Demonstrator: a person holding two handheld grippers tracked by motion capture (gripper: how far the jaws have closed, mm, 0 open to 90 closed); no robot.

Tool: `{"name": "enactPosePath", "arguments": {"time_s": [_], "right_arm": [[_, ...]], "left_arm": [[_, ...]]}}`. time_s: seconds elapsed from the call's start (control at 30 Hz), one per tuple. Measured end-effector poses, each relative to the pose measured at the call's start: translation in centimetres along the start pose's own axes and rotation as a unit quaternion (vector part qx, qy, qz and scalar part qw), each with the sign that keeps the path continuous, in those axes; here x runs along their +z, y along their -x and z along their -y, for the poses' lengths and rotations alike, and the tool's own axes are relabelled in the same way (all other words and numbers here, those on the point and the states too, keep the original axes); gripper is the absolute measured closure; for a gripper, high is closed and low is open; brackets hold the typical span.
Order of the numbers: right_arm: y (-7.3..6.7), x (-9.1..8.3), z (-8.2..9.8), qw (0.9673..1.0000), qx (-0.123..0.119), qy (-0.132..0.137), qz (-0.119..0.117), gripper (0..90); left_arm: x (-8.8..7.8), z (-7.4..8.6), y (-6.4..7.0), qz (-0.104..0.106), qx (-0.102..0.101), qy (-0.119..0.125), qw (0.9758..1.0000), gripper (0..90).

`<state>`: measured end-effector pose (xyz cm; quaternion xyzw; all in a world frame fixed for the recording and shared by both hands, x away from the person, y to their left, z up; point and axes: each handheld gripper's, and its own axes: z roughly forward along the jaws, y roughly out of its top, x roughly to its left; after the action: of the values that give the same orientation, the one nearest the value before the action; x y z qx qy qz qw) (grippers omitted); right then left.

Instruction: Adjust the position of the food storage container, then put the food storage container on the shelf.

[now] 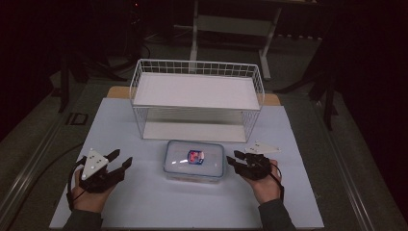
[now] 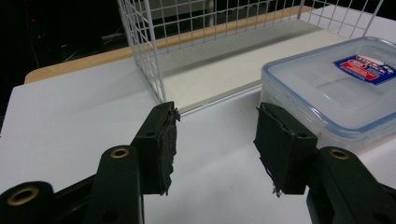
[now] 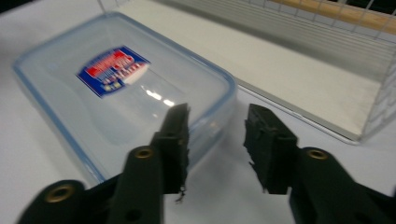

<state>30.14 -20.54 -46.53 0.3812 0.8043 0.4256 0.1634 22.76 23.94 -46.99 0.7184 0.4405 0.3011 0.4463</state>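
Left tool (image 1: pixel 120 162) rests on the white counter (image 1: pixel 144 202) at the lower left of the high view, held in the person's left hand (image 1: pixel 89 192), its jaws spread apart with nothing between them; the left gripper view shows bare counter in the gap, the near corner of the rack ahead of the jaws and the container at right. Right tool (image 1: pixel 234 160), held in the right hand (image 1: pixel 267 185), lies just beside the right end of a clear plastic food container (image 1: pixel 194 161), its jaws likewise parted and empty (in the right gripper view one jaw overlaps the container's corner, though contact cannot be told). Both tools carry a grey three-cornered plate on top. The container, closed by a blue-rimmed lid (image 2: pixel 336 84) bearing a red-and-blue label (image 3: pixel 112 70), sits on the counter between the two tools, nearer the right one, and directly in front of a white wire rack (image 1: pixel 197 98). The rack has an upper shelf (image 1: pixel 192 91) and a lower shelf (image 1: pixel 192 131), both bare, and stands at the far middle of the counter with its open side facing the person. Dark floor (image 1: pixel 43 134) and furniture legs surround the counter.
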Motion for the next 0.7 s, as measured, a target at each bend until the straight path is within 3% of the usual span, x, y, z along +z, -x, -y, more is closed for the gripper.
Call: {"name": "enactPosePath", "arguments": {"time_s": [0.07,0.1,0.17,0.27,0.3,0.33,0.4,0.43,0.5,0.53,0.7], "right_arm": [[0.0,0.0,-0.1,1.0000,0.005,0.003,-0.005,57.7],[0.0,0.0,-0.2,0.9998,0.019,0.006,-0.008,50.0],[0.0,0.1,-0.2,0.9996,0.024,0.006,-0.011,50.0],[0.1,0.2,-0.2,0.9993,0.035,0.003,-0.016,46.7],[0.2,0.2,-0.2,0.9991,0.038,0.003,-0.020,45.9],[0.2,0.3,-0.2,0.9988,0.043,0.004,-0.022,44.9],[0.3,0.3,-0.2,0.9986,0.047,0.003,-0.026,44.6],[0.3,0.5,-0.1,0.9982,0.052,0.001,-0.030,43.0],[0.3,0.7,-0.1,0.9979,0.056,-0.004,-0.033,42.7],[0.3,0.7,-0.1,0.9979,0.056,-0.004,-0.033,42.7],[0.3,1.4,0.2,0.9946,0.082,-0.013,-0.061,40.4]], "left_arm": [[0.0,0.0,0.0,0.000,0.000,0.000,1.0000,47.6],[0.3,-0.2,0.3,0.013,-0.009,-0.002,0.9999,46.6],[0.3,-0.2,0.3,0.013,-0.009,-0.002,0.9999,45.9],[1.1,-1.0,1.0,0.043,-0.030,0.002,0.9986,43.6],[1.1,-1.0,1.0,0.043,-0.030,0.002,0.9986,43.4],[1.6,-1.4,1.3,0.061,-0.039,0.001,0.9974,43.1],[1.6,-1.4,1.3,0.061,-0.039,0.001,0.9974,42.7],[2.6,-1.9,2.0,0.084,-0.047,-0.009,0.9953,40.5],[3.6,-2.2,2.5,0.105,-0.058,-0.016,0.9927,38.4],[3.6,-2.2,2.5,0.105,-0.058,-0.016,0.9927,37.2],[6.5,-2.8,4.3,0.138,-0.078,-0.041,0.9865,34.5]]}}
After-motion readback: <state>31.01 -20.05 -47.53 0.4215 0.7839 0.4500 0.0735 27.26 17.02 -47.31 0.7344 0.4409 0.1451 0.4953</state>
